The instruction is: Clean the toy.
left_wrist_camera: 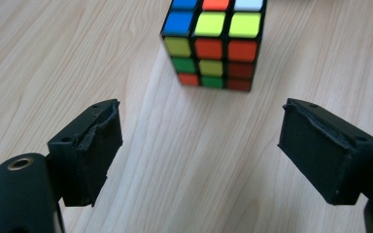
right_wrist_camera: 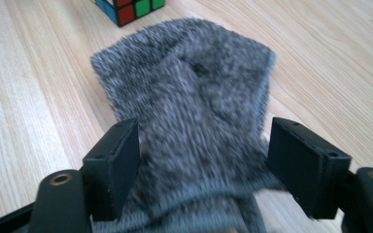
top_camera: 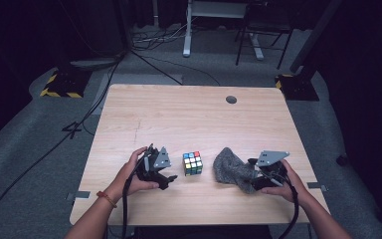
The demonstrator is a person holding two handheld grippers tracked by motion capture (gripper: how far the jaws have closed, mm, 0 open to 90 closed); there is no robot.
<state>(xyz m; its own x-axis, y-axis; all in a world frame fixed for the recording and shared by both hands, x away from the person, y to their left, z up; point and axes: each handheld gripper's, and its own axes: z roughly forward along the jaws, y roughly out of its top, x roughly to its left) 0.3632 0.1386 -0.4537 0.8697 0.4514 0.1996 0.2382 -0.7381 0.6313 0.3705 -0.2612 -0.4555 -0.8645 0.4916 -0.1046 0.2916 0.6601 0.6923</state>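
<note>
Your left gripper (top_camera: 166, 178) and right gripper (top_camera: 256, 178): black bodies, each topped by a grey three-cornered plate, each trailing a black cable toward your edge of the surface (top_camera: 189, 114). Jaws are black blocks with worn rubbery pads (left_wrist_camera: 97, 150), small screw holes on top, a brass-ringed hole at each base. Orange band (top_camera: 106, 198) on your left wrist; forearms unsleeved.

A light wooden table (top_camera: 194, 114) carries the things. A cube (top_camera: 192, 163) with coloured squares stands near the middle of the near half, closer to the near edge than the far one. A grey fuzzy cloth (top_camera: 231, 168) lies crumpled just right of it, apart from it, toward the near right corner. A round dark hole (top_camera: 231, 99) sits near the far edge, right of centre.
</note>
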